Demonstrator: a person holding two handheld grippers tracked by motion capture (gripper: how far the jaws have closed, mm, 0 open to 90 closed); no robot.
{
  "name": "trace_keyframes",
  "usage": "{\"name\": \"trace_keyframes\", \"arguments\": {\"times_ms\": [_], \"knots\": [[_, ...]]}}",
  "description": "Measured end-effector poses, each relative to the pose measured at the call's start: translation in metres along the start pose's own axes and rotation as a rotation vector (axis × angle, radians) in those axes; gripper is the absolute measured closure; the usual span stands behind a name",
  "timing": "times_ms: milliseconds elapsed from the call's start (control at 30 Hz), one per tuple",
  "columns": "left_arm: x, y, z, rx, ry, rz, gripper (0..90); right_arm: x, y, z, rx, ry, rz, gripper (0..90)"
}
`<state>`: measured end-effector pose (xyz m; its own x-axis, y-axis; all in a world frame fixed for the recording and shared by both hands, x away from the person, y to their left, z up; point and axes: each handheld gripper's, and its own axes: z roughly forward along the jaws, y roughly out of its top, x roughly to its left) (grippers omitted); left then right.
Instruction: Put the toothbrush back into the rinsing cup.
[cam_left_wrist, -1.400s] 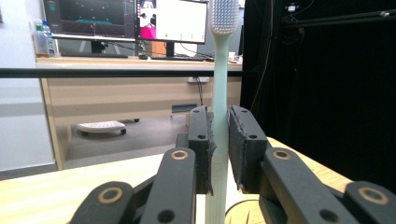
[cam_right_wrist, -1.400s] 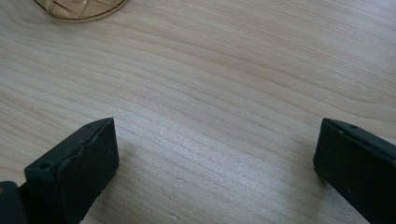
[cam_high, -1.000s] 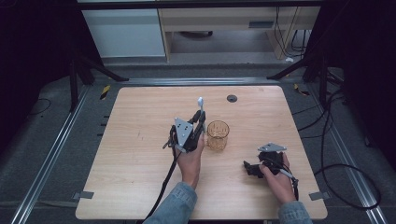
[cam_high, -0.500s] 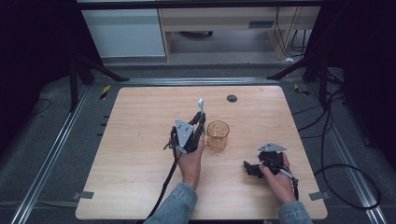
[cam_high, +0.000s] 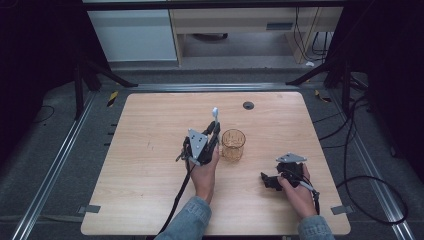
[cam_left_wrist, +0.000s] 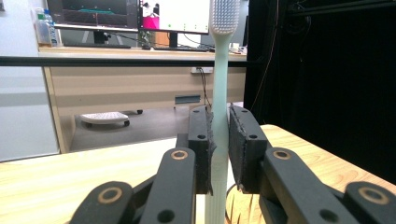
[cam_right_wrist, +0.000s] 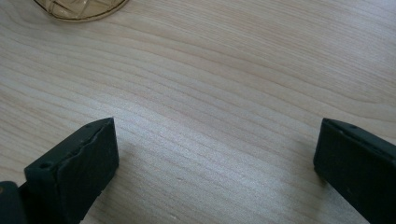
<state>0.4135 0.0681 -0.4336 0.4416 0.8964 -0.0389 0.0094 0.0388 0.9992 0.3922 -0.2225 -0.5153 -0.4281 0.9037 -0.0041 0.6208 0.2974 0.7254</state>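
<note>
The left gripper pinches a toothbrush upright between its jaws, bristles above them. The right gripper rests on the bench, jaws spread wide, a cup ahead of them.

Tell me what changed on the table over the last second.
Nothing visibly changed. The left hand-held gripper holds the toothbrush upright beside the cup as before, and the right hand-held gripper rests open on the table in the same spot.
</note>
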Motion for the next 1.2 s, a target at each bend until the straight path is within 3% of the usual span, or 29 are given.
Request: {"name": "trace_keyframes", "arguments": {"times_ms": [1200], "knots": [[0.003, -0.017, 0.0, 0.019, -0.005, 0.001, 78.8, 0.0, 0.0, 0.0, 0.003, 0.003, -0.003, 0.4]]}}
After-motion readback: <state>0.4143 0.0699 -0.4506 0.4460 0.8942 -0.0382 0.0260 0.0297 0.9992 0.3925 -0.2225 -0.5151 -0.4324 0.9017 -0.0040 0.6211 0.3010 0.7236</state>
